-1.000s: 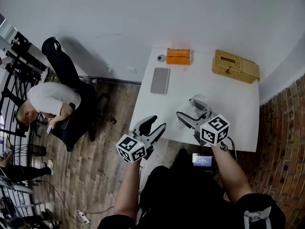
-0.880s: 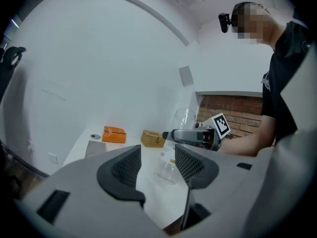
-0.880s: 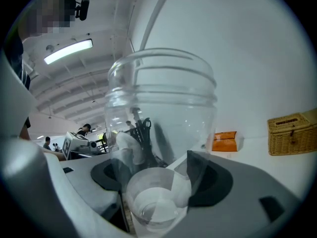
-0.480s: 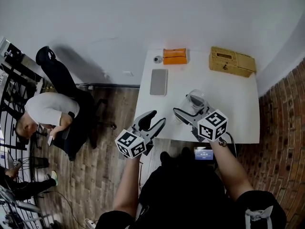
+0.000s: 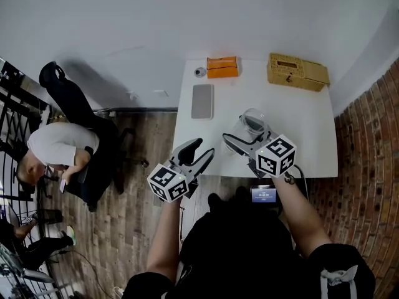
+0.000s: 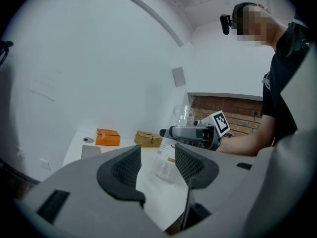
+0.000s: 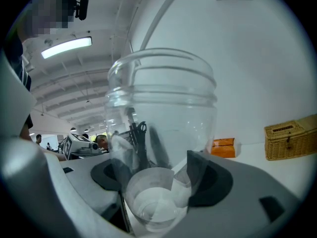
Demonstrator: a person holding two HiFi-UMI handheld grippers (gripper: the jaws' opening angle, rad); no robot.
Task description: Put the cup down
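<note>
Grippers are carried ahead of the body on outstretched arms, both pointing nearly level toward the white table (image 5: 302, 126). The right forearm (image 5: 294, 212) is angled up from the lower right of the head view, and the right gripper (image 5: 240, 140) is held over the table's near part, its marker cube turned toward the camera. In the right gripper view, the right gripper (image 7: 158, 178) is seen closed on the clear cup (image 7: 161, 108), with the dark pads pressed against the cup's lower sides. The cup (image 5: 252, 124) is held tilted above the near middle of the table; from the left gripper view the cup (image 6: 173, 145) is shown leaning, base low over the tabletop, though contact with the surface cannot be made out. The left forearm (image 5: 166, 229) is raised beside it, and the left gripper (image 5: 199, 152) is kept off the table's near left corner, above the floor. Its jaws are seen standing apart in the left gripper view, with nothing gripped between them; the left gripper (image 6: 156, 166) is aimed toward the cup. At the far edge of the table, an orange box (image 5: 222, 66) and a wicker basket (image 5: 297, 72) are set well apart, with a small round object (image 5: 199, 71) just beside the box and a grey slab (image 5: 202, 101) laid flat nearer the left edge. The table is placed against a white wall (image 5: 187, 17), with a brick wall (image 5: 368, 161) on the right. On the wooden floor (image 5: 124, 229) at the left, a seated person (image 5: 59, 145) is seen next to a black office chair (image 5: 75, 98).
</note>
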